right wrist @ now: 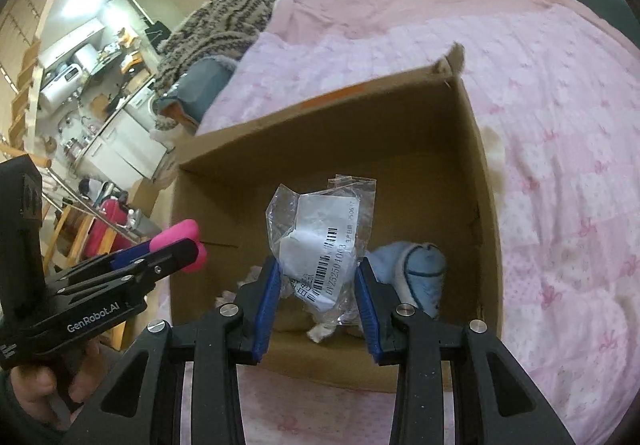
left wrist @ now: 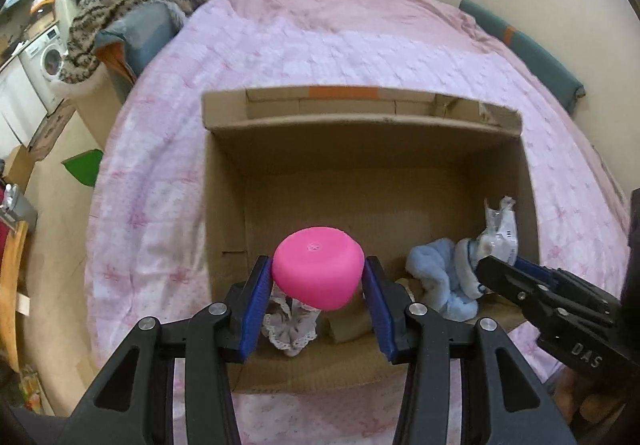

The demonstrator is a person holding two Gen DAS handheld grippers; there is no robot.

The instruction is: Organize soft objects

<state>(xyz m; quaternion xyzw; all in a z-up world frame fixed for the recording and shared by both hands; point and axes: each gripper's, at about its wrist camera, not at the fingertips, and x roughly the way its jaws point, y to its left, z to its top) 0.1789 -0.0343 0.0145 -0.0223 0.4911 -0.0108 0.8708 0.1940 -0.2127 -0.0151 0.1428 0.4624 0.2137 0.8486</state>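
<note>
**Holding two soft items over the open box**

Carrying a pink squishy puck [left wrist: 319, 267] in your left gripper [left wrist: 318, 277], you have both blue pads pressed on its sides, and it hangs above the near part of the cardboard box [left wrist: 224, 205] that sits on the pink bedspread [left wrist: 168, 93]. It looks light, smooth and rubbery. Judging by the way it bulges past the pads, it gives under pressure, so a hold across its widest part, as now, seems safest; a grip near the rim could let it pop out.

Your right gripper [right wrist: 316, 277] is clamped on a clear plastic bag [right wrist: 320, 229] with something white inside, also over the box. Crinkly film is slippery and has no stiffness. Squeeze the bulky middle, not a loose corner.

Already lying in the box: a light blue plush piece [left wrist: 444, 281] on the right, a lacy floral cloth [left wrist: 288, 321] under the puck.

Writing:
- bag label carries a barcode and a code beginning "DYZ2504…", plus small characters too fine to read;
- left gripper body, seen from the right wrist, reads "GenRobot.AI";
- right gripper body, seen from the left wrist, shows "DAS".
</note>
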